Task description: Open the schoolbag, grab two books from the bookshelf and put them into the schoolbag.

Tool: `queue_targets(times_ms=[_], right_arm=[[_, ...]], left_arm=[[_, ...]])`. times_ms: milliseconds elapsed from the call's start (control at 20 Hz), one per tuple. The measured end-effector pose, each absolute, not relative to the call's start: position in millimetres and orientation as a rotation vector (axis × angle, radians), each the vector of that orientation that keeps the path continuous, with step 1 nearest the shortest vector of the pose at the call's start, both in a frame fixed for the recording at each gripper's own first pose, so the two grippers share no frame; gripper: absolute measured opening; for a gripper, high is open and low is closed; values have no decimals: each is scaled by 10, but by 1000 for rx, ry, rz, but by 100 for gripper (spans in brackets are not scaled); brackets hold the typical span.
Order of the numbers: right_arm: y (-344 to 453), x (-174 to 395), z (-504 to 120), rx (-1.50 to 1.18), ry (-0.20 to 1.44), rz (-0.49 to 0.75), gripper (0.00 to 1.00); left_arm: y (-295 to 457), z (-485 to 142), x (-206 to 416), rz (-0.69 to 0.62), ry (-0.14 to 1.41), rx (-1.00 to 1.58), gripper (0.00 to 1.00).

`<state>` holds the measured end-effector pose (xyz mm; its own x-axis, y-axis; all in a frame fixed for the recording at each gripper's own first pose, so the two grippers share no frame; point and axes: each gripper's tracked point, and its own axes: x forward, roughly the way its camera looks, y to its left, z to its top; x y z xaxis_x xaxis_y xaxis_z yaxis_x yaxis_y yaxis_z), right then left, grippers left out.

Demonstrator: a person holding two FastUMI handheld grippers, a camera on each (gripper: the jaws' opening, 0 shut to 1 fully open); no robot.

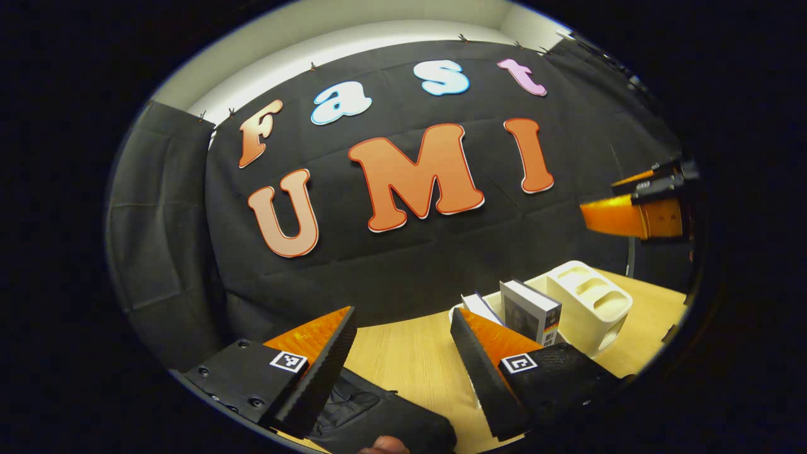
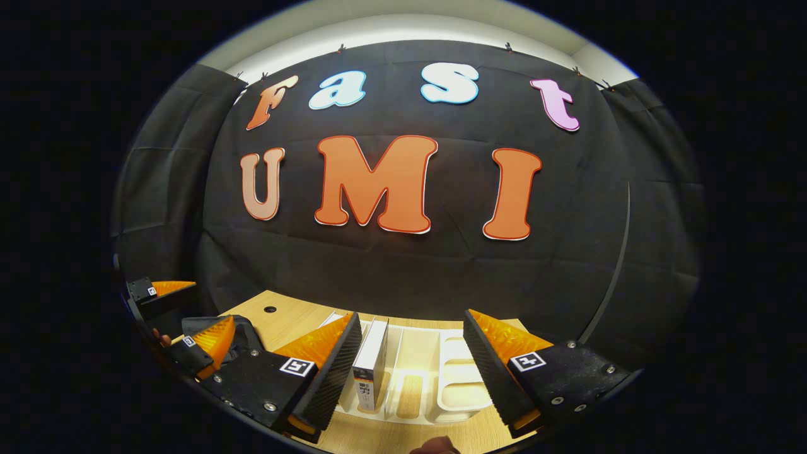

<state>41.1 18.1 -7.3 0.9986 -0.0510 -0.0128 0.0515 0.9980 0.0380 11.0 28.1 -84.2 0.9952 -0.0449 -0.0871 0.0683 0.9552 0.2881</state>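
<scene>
The black schoolbag [image 1: 378,413] lies on the wooden table just below my left gripper [image 1: 403,315], which is open and holds nothing. To its right stands the white bookshelf [image 1: 589,302] with two upright books [image 1: 531,314]. In the right gripper view, my right gripper [image 2: 411,318] is open above the bookshelf [image 2: 457,378]. A white-spined book [image 2: 372,359] stands in a slot close to its left finger, with no visible contact. The left gripper [image 2: 189,315] appears at the far left over the schoolbag [image 2: 243,331]. The right gripper [image 1: 637,211] hangs at the upper right of the left gripper view.
A light wooden table [image 1: 410,353] carries everything, with a small round hole [image 2: 270,309] near its back edge. Black cloth walls close the booth behind and at both sides. Part of a person's finger [image 1: 384,444] peeks in at the bottom edge.
</scene>
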Motion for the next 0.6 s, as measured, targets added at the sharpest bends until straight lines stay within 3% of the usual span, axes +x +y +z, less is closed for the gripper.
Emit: queue_targets(times_ms=[600], right_arm=[[89, 462, -176, 7, 15, -34, 97]], left_arm=[[408, -2061, -228, -56, 250, 615, 98]])
